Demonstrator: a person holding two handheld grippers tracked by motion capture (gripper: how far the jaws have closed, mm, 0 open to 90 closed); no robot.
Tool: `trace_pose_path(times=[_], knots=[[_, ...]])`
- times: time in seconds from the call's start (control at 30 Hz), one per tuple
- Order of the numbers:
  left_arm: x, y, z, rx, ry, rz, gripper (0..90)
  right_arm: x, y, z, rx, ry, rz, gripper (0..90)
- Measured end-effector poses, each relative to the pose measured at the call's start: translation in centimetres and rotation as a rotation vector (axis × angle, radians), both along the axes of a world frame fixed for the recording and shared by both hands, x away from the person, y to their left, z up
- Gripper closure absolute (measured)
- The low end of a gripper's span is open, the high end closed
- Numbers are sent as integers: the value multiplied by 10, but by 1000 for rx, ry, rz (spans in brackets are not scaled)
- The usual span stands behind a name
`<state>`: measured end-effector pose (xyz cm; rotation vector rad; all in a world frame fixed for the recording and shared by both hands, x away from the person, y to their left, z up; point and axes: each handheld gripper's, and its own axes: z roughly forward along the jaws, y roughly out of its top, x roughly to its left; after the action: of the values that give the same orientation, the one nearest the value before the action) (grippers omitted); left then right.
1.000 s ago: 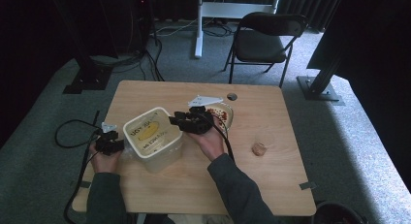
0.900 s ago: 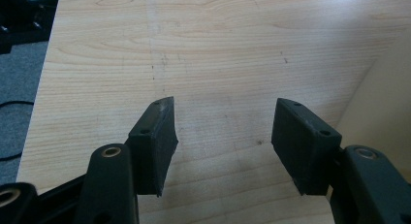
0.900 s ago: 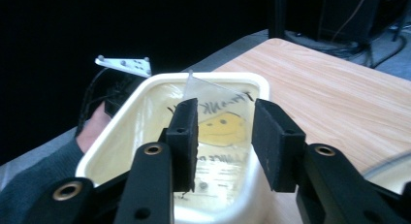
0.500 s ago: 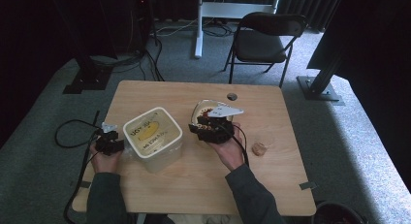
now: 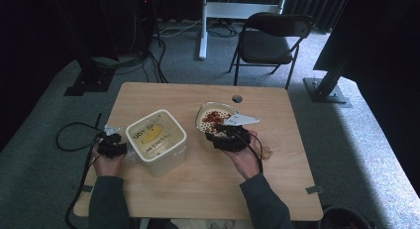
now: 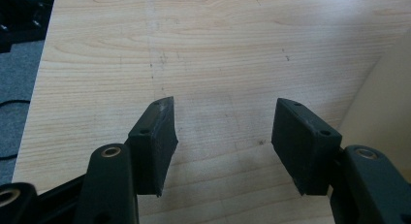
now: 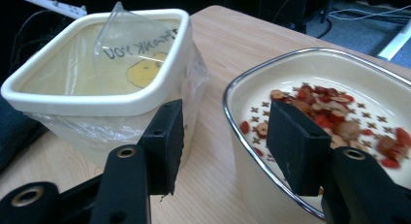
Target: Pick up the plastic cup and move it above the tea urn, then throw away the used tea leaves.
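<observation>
A cream square tub (image 5: 156, 137) lined with a clear plastic bag stands left of centre on the wooden table (image 5: 277, 120). Beside it sits a cream bowl (image 5: 215, 119) of red and brown bits. My right gripper (image 5: 220, 135) is at the bowl's near side, open. Its jaws have just been opening. In the right gripper view the right gripper (image 7: 228, 151) straddles the bowl's rim (image 7: 232, 132) without pressing it, with the tub (image 7: 111, 88) to the left. My left gripper (image 5: 113, 142) rests left of the tub. The left gripper (image 6: 223, 141) is open over bare wood.
A small brown lump (image 5: 268, 152) lies on the table just right of the right hand. A round hole (image 5: 237, 98) sits near the far edge. A folding chair (image 5: 270, 40) stands beyond the table. A black cable (image 5: 74, 135) trails off the left edge.
The right gripper has moved from the tub's right rim rightward and down to the bowl's near side, and its jaws stand wider. The left gripper has stayed where it was.
</observation>
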<state>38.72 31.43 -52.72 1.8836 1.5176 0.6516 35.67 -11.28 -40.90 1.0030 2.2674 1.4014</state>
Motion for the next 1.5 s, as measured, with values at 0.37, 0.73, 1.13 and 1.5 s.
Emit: trace_pose_path(times=[0.37, 0.73, 1.13, 1.5], knots=[[2, -2, -2, 5, 5, -5, 423, -11, -41, -8, -33, -39, -113, 450], [-1, 0, 0, 3, 2, 4, 422, -23, -85, -22, -69, -87, -251, 504], [-1, -1, -1, 4, 4, 5, 421, -38, -136, -20, -55, -87, -364, 375], [-1, -1, -1, 2, 5, 4, 422, -42, -160, -41, -96, -101, -463, 180]])
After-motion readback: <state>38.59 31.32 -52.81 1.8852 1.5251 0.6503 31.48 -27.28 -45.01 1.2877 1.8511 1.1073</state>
